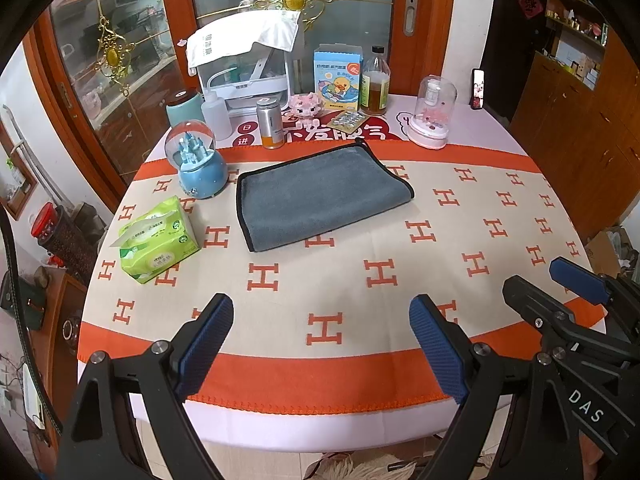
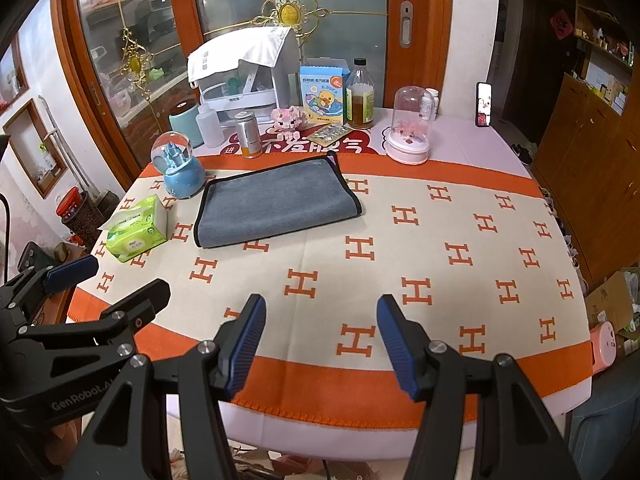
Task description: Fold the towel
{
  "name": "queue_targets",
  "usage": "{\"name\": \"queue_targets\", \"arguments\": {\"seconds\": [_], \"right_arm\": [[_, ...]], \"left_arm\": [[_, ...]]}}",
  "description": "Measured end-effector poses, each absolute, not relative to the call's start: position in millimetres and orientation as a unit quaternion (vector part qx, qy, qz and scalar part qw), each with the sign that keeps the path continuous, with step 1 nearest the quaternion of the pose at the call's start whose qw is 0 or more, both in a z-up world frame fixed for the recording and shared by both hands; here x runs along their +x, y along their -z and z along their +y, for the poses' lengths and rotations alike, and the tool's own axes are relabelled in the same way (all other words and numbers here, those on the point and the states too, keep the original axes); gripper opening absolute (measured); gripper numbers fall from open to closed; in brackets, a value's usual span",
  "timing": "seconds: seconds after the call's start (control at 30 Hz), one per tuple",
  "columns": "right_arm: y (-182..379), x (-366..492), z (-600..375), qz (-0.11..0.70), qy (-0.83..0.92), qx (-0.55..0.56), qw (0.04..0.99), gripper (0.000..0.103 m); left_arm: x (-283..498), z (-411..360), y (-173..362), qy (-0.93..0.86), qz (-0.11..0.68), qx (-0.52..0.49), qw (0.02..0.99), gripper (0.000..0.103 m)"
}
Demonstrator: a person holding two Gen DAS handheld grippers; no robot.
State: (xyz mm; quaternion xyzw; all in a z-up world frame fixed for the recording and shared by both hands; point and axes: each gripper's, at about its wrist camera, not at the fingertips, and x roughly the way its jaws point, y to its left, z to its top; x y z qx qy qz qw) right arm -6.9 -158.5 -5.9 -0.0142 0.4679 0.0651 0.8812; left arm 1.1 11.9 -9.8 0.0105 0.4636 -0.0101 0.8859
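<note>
L claw [image 1: 320,344] wide, R claw [image 2: 320,344] wide, 1 folded towel [image 1: 320,196], 2 snow globes, 1 tissue pack [image 1: 158,240]

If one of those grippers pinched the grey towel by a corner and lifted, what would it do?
The towel would probably droop and unfold: it lies flat in soft doubled layers. Its plush nap suggests the ribbed pads would hold without slipping. It looks light, so pushing it would likely bunch it on the tablecloth.
</note>
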Motion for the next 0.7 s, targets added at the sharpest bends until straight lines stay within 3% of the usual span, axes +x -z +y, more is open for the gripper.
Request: {"name": "queue_targets", "arguments": {"seconds": [0.7], "right_arm": [[6, -13, -163, 0.467, -0.062, -0.006, 0.882, 0.058]], "left_arm": [[0, 2, 10, 0.015, 0.466, 0.015, 0.884, 0.089]]}}
